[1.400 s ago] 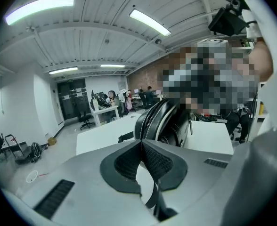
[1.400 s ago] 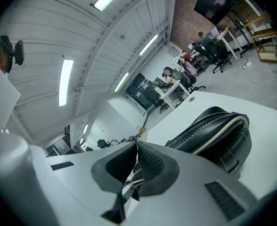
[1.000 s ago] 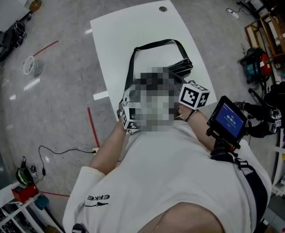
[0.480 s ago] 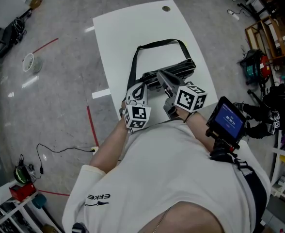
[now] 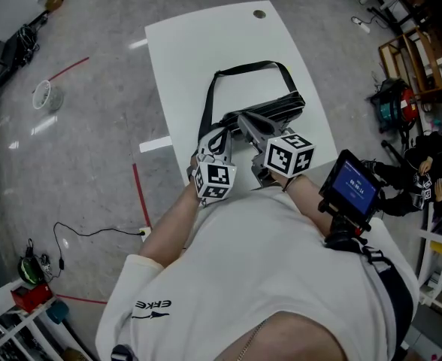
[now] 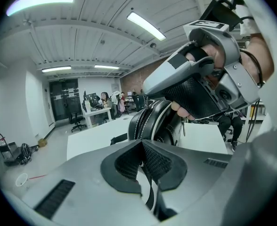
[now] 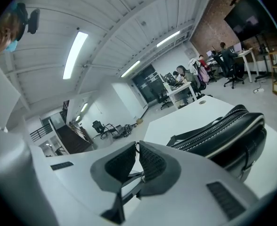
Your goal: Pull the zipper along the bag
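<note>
A black bag with a long strap lies on the white table, its zipper running along the top. My left gripper is shut at the bag's near end; in the left gripper view its pads meet right at the bag. My right gripper hovers over that same end, tilted across it. Its jaws have just been opening. In the right gripper view they stand a hair apart with nothing between them, and the bag lies to their right.
A screen device rides on the person's right forearm. The table has a round hole at its far edge. Shelves and gear crowd the right; red tape and a cable mark the floor on the left.
The right gripper has rolled a little, and its cube has shifted slightly toward the left gripper. The left gripper and the bag stay put.
</note>
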### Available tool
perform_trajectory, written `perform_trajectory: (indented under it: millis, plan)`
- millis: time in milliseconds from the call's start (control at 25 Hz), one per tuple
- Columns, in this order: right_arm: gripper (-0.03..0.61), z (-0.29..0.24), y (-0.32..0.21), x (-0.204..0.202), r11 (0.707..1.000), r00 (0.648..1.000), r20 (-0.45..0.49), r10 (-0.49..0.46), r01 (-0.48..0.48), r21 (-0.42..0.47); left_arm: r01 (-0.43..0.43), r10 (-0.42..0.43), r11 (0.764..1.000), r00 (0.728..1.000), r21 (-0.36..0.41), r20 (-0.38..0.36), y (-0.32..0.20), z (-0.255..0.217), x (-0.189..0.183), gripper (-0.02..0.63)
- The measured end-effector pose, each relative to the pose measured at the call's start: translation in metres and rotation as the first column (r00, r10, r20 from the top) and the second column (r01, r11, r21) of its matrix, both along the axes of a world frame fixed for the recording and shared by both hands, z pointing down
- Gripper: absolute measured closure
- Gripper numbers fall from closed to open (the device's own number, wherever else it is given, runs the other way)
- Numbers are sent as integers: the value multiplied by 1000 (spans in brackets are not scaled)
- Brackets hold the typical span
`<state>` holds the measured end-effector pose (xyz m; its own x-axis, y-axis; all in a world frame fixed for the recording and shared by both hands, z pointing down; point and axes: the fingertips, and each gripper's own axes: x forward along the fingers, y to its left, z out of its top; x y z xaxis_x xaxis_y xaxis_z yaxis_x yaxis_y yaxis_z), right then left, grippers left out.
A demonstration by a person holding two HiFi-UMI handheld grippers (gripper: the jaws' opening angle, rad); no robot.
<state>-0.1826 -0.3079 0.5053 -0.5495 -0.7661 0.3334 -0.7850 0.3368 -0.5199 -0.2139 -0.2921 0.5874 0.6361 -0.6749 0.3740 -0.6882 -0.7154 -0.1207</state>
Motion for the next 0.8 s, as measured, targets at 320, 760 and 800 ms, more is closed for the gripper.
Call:
perform_trajectory:
  millis: [320,760,800]
  plan:
    - [558,9,6,-17,998,994,-86,-67,67,-4,-18,18,1000,1000,15,-2,4,-2,6,611]
    - [557,17,10,-34,989,967,-207,-147,142,-35,-30,31,999,999,23,-20,10,-9,7,611]
    - [557,18,11,-35,988,963,-220,-154,149,-39,-32,33,999,999,23,-22,11,-9,7,611]
